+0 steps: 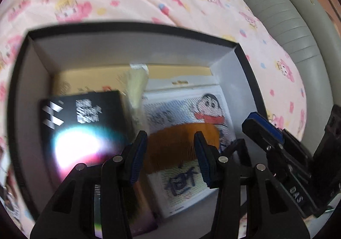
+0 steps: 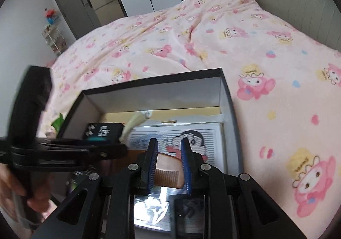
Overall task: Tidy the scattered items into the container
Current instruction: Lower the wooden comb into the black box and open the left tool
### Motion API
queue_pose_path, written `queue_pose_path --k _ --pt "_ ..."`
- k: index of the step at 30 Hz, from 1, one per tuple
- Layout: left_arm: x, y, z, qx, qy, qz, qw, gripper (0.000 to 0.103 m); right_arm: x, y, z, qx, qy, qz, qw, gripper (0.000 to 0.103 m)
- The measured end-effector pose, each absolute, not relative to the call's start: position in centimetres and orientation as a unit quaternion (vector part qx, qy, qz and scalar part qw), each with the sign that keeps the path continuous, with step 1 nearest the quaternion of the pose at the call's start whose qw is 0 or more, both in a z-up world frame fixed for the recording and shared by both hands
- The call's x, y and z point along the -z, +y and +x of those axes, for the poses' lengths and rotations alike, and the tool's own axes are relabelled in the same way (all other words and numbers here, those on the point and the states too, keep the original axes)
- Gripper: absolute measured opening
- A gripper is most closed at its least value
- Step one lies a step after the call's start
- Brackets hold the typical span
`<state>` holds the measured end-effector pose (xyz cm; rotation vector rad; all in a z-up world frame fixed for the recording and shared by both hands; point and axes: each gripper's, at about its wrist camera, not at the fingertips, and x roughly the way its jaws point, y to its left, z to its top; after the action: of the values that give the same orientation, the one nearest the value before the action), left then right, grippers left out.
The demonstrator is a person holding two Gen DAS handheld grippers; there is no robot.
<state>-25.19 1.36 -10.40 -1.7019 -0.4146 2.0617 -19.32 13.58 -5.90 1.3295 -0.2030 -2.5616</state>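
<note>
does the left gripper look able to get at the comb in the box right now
Probably yes. The left gripper is open above the box, with the comb showing between its fingers and nothing over it. The right gripper is close around the same comb, though, so they may crowd.

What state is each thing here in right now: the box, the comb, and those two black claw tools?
Box: open, on the bed, partly filled.
Comb: inside the box, lying on a cartoon-printed packet.
Left gripper: open, empty, over the comb.
Right gripper: open, fingers either side of the comb.
</note>
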Motion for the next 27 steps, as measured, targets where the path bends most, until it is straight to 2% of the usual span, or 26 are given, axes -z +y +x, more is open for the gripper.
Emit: queue_pose_path --k 4,7,11,16,27 --pt "11.0 3.0 -24.8 -0.726 -0.145 -0.624 0.249 0.045 6.0 14.7 -18.4 0.883 -0.089 0.449 0.104 0.019" --pt "10.1 2.2 -24.3 -0.745 -0.146 -0.609 0.231 0.045 5.8 15.7 -17.9 0.889 -0.098 0.438 0.088 0.019" --pt "9.7 -0.1 -23.6 -0.764 -0.145 -0.608 0.164 0.056 5.4 16.6 -17.3 0.897 -0.105 0.422 0.073 0.019" --pt "11.2 0.3 -23.4 -0.739 -0.17 -0.624 0.188 0.055 4.3 18.3 -17.0 0.909 -0.132 0.392 0.058 0.019" --pt "9.9 3.3 -22.8 -0.756 -0.134 -0.612 0.19 0.058 5.5 20.4 -17.4 0.902 -0.144 0.406 0.007 0.019"
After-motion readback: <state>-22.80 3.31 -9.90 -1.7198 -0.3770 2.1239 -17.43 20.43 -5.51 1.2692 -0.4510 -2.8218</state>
